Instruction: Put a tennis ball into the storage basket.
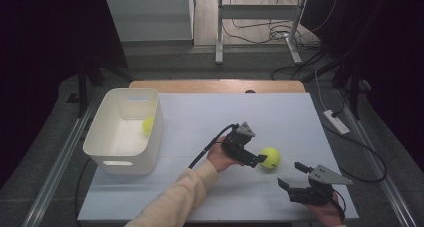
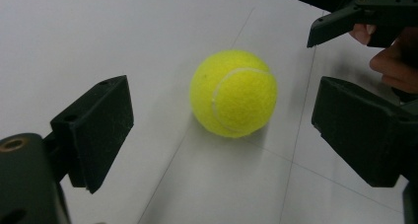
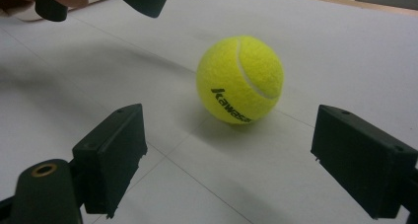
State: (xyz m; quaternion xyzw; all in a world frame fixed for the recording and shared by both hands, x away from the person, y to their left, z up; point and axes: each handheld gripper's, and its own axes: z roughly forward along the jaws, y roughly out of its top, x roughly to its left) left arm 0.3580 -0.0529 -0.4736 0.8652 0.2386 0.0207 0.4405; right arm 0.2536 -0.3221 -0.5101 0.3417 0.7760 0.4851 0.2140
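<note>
A yellow-green tennis ball (image 1: 270,157) lies on the white table (image 1: 210,117), right of centre. My left gripper (image 1: 259,160) reaches in from the ball's left and stands open, its tips close to the ball. In the left gripper view the ball (image 2: 233,93) sits just ahead of the open left gripper (image 2: 222,88), untouched. My right gripper (image 1: 290,174) is open too, a little nearer and to the right of the ball. In the right gripper view the ball (image 3: 240,79), marked "kawasaki", rests beyond the spread right gripper (image 3: 229,118). A second ball (image 1: 148,125) lies inside the white bin (image 1: 107,148).
The white bin stands at the table's left side. A wooden strip (image 1: 217,85) borders the far edge. Beyond it are grey floor, a metal stand (image 1: 219,32) and loose cables (image 1: 280,32). A power strip (image 1: 336,121) lies off the right edge.
</note>
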